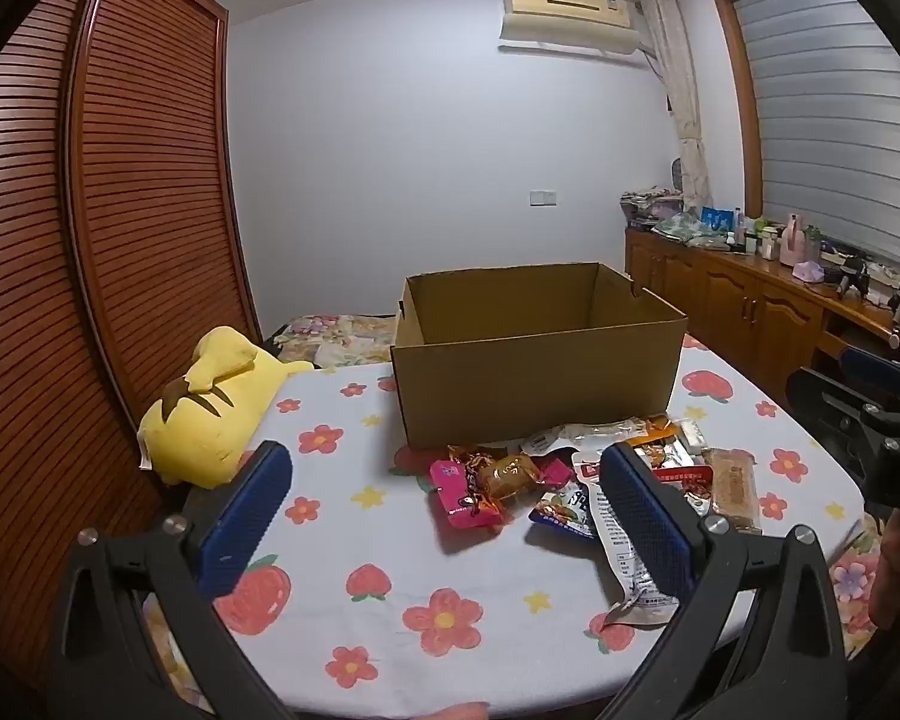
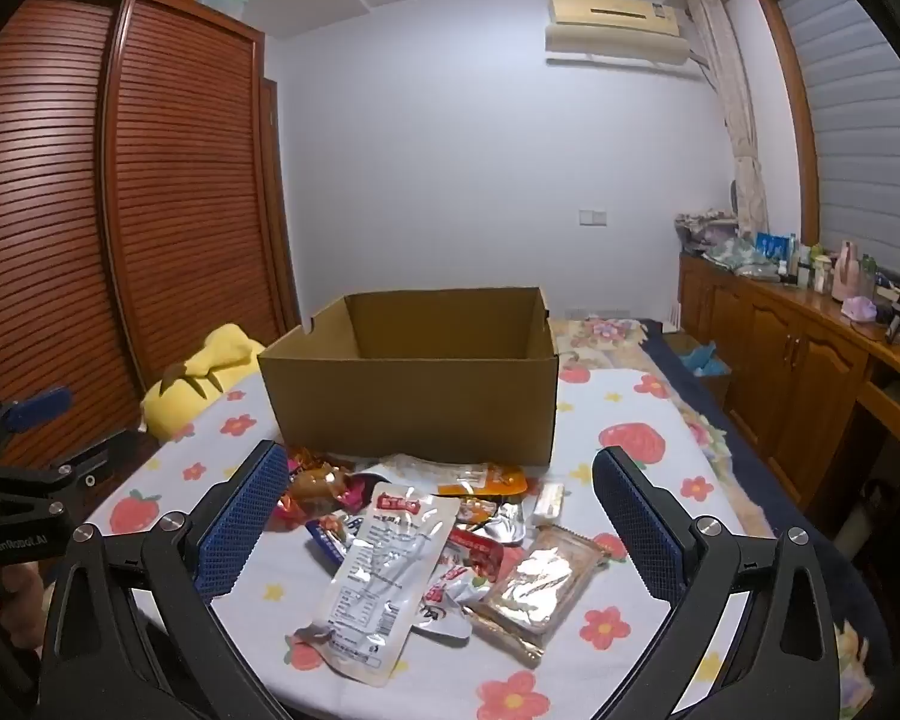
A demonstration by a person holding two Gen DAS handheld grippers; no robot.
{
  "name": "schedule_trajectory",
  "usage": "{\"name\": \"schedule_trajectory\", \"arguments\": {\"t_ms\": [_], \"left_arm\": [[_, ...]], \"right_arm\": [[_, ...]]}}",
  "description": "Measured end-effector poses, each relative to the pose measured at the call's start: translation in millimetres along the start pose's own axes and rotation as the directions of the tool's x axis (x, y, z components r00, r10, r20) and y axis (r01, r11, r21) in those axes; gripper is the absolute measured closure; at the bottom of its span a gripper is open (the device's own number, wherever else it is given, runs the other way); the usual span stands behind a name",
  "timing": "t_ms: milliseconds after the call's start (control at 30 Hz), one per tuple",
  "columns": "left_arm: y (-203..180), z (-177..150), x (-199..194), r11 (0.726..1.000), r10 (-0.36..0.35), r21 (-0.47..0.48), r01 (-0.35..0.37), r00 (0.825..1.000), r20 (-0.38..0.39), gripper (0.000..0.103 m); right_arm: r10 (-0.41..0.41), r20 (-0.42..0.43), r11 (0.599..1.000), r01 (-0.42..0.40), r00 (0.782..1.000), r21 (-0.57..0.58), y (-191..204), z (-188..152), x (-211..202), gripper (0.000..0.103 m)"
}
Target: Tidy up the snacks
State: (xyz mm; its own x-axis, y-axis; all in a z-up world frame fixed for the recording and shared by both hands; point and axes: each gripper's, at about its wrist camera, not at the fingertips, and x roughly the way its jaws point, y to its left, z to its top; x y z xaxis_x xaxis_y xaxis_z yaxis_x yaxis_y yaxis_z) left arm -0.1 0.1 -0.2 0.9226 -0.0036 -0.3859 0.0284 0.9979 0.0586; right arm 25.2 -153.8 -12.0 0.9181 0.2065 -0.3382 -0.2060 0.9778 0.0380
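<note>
An open, empty cardboard box (image 1: 534,372) (image 2: 414,396) stands on the flowered tablecloth. In front of it lies a loose pile of snack packets (image 1: 570,480) (image 2: 438,540): a pink packet (image 1: 462,492), a gold-wrapped sweet (image 1: 504,468), a long silver packet (image 2: 384,570), an orange packet (image 2: 486,477) and a clear-wrapped brown bar (image 2: 540,582). My left gripper (image 1: 444,453) hovers open just before the pile's left part, nothing between its blue pads. My right gripper (image 2: 441,453) is open above the near side of the pile, holding nothing.
A yellow plush toy (image 1: 216,408) (image 2: 204,372) lies at the table's left edge beside a louvred wooden wardrobe (image 1: 120,210). A wooden sideboard (image 2: 810,360) crowded with bottles runs along the right wall. A bed with floral bedding (image 2: 606,324) sits behind the box.
</note>
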Motion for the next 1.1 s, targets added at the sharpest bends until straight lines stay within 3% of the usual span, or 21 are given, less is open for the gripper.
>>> {"name": "schedule_trajectory", "arguments": {"t_ms": [1100], "left_arm": [[-2.1,-1.3,0.3,1.0,-0.004,0.006,0.004,1.0,-0.005,0.0]], "right_arm": [[0.003,-0.004,1.0,-0.003,1.0,0.003,0.6,-0.1,-2.3,0.0]]}}
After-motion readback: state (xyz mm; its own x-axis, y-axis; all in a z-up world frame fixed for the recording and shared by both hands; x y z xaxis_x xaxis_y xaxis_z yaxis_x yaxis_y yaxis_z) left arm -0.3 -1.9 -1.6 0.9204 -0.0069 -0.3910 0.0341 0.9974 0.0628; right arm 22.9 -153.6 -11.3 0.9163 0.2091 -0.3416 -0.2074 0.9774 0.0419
